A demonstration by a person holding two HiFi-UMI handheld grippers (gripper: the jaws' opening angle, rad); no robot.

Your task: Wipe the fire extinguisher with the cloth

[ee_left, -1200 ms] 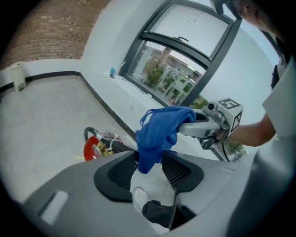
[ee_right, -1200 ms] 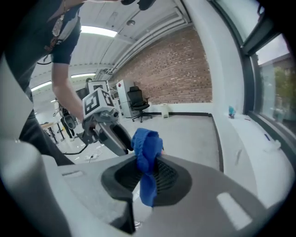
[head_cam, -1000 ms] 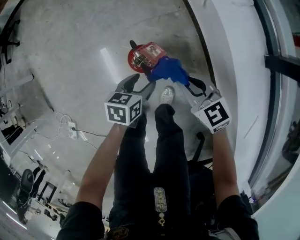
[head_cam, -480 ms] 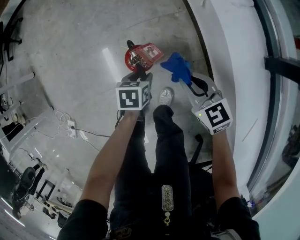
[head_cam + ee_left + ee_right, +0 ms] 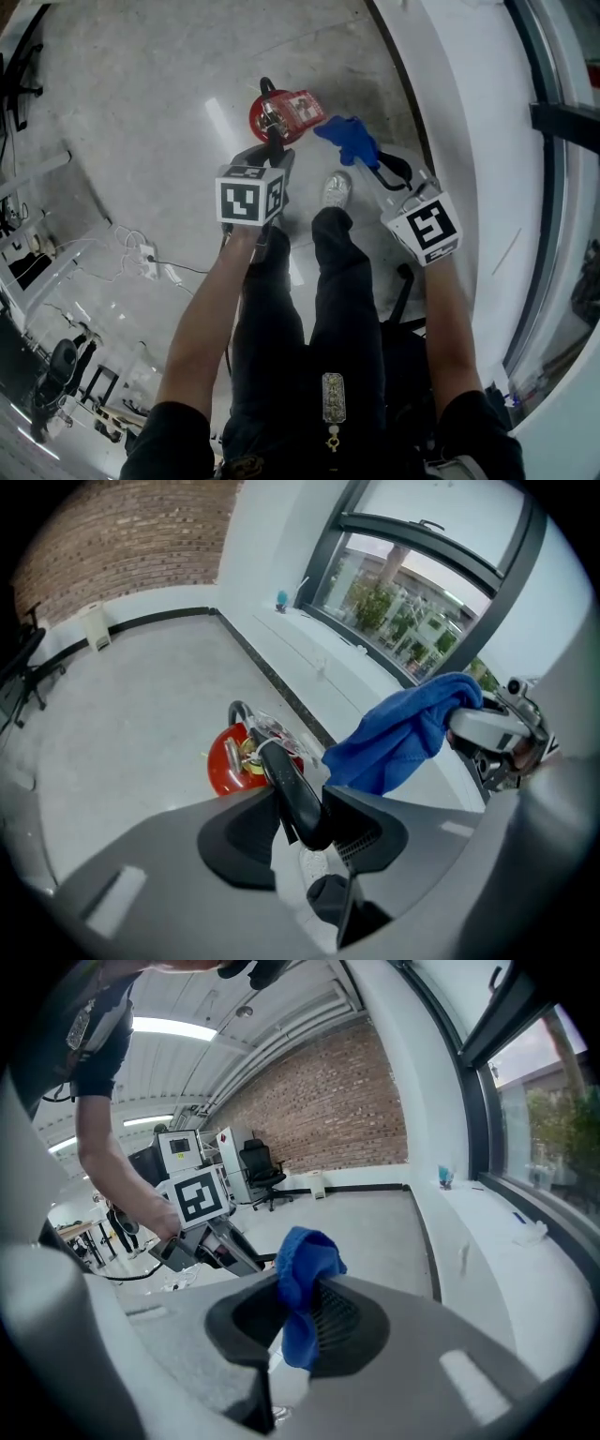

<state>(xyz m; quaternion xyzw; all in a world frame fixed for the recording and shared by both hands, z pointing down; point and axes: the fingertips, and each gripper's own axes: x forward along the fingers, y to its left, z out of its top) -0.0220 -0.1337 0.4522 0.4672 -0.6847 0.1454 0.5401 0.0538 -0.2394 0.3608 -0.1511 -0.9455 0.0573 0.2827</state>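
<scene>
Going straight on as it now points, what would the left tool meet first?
The left tool would most likely meet the black lever handle of the red metal fire extinguisher, already between its jaws, which have just been closing.

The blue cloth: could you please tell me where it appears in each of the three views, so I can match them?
Head view: the blue cloth is upper centre, just right of the fire extinguisher.
Left gripper view: right of centre, above the jaws.
Right gripper view: centre, pinched between the jaws.
Shared landmark: the white window ledge.
</scene>
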